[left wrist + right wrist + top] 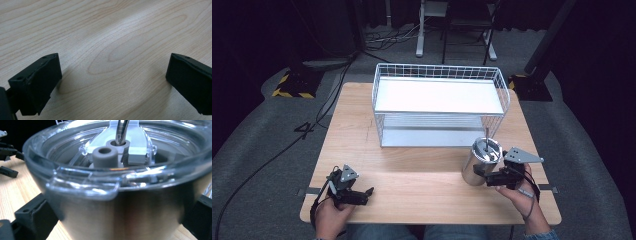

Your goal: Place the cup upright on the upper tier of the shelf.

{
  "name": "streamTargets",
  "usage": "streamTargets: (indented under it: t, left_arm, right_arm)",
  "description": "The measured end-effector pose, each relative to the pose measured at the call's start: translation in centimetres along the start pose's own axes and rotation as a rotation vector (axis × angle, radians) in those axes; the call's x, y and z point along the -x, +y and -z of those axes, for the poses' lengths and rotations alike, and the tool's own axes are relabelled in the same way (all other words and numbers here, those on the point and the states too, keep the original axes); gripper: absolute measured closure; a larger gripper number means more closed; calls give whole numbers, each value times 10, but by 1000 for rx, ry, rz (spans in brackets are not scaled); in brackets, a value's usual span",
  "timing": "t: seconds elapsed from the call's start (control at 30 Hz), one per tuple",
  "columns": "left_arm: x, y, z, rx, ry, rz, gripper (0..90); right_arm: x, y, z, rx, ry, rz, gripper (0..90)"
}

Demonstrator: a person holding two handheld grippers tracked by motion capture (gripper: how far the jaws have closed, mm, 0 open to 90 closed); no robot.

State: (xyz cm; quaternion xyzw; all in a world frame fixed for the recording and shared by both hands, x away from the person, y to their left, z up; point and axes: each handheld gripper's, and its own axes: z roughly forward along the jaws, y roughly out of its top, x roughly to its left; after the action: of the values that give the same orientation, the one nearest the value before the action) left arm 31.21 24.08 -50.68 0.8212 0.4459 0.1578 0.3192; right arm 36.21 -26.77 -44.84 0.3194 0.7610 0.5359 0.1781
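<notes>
**Right gripper clasping the steel tumbler, left gripper idling wide**

You are working at a light wooden table [412,175] with a white wire rack [439,102] sitting toward its far side, its white upper shelf bare.

Your right hand [522,192] is holding the right gripper [482,172] near the table's right front area, and its jaws are reaching leftward around the lower body of a stainless steel tumbler [479,162]. The tumbler is standing upright on the table, just in front of the rack's right front corner, not touching it as far as the high view shows. In the right gripper view the tumbler [120,207] is sitting between the two black jaws, one at each side of the steel wall, and they are looking pressed against it, so you are gripping the cup. It is wearing a clear plastic lid [100,177] with a grey stopper piece [105,157], and a metal straw [121,131] is rising through an opening in the lid.

Your left hand [329,215] is holding the left gripper [362,195] at the table's left front edge, well apart from the tumbler. In the left gripper view, the left gripper [112,75] is standing wide, its jaws far apart with bare wood grain between them and nothing held. The jaw tips are hovering close over or resting on the tabletop; I cannot tell which.
</notes>
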Motion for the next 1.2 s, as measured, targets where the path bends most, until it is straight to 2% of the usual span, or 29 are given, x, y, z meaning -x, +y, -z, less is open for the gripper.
streamTargets:
  t: [0.1, 0.27, 0.47, 0.7, 0.9, 1.2]
  left_arm:
    - [0, 0, 0, 0, -1, -1, 6]
    - [0, 0, 0, 0, 0, -2, 6]
    - [0, 0, 0, -1, 0, -1, 6]
    - [0, 0, 0, 0, -1, 0, 6]
    - [0, 0, 0, 0, 0, 0, 6]
    - [0, 0, 0, 0, -1, 0, 6]
  right_arm:
    - [-1, -2, -3, -2, -8, 22, 9]
    - [0, -3, -7, 3, -8, 22, 8]
    - [3, -7, -12, 43, 19, 15, 5]
    - [4, -8, -16, 66, 22, 19, 12]
    - [2, -7, -15, 62, 16, 41, 28]
    - [2, -6, -14, 57, 21, 50, 32]
